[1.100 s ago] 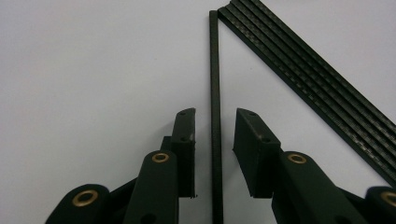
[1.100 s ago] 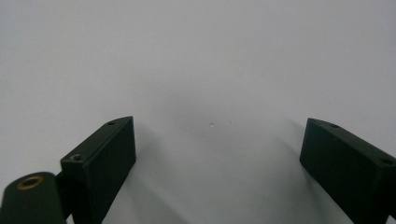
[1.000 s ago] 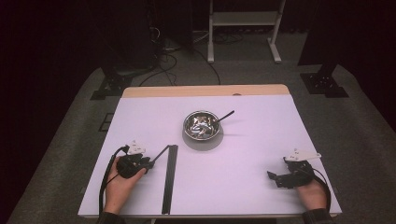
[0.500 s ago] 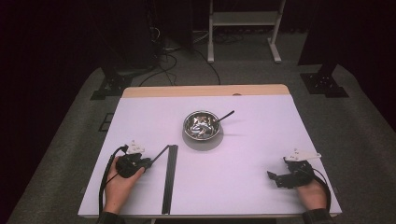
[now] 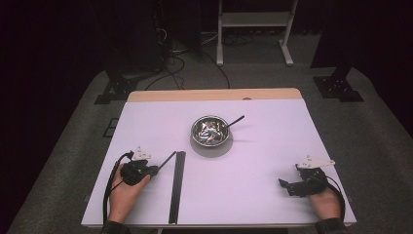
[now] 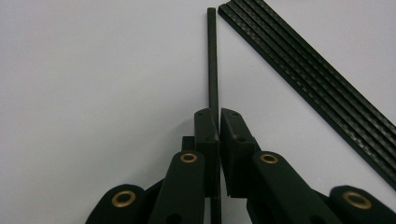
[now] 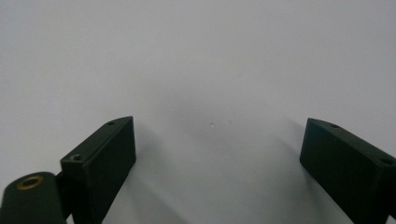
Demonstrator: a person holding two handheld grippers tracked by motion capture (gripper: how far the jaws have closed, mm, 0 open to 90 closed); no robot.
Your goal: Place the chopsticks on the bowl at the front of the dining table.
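The thin rod (image 6: 213, 60) is black, straight and square-edged, lying flat on the white worktop (image 5: 253, 170) at its near left, just beside a bundle of rods (image 6: 308, 74) with a woven pattern. Its far tip nearly meets that bundle; whether they touch cannot be told. Its near end is hidden beneath the claw parts. The left claw (image 6: 219, 126) has just been closing and now clamps the thin rod. The right claw (image 7: 217, 149) stands wide apart, holding nothing, over bare worktop at the near right.
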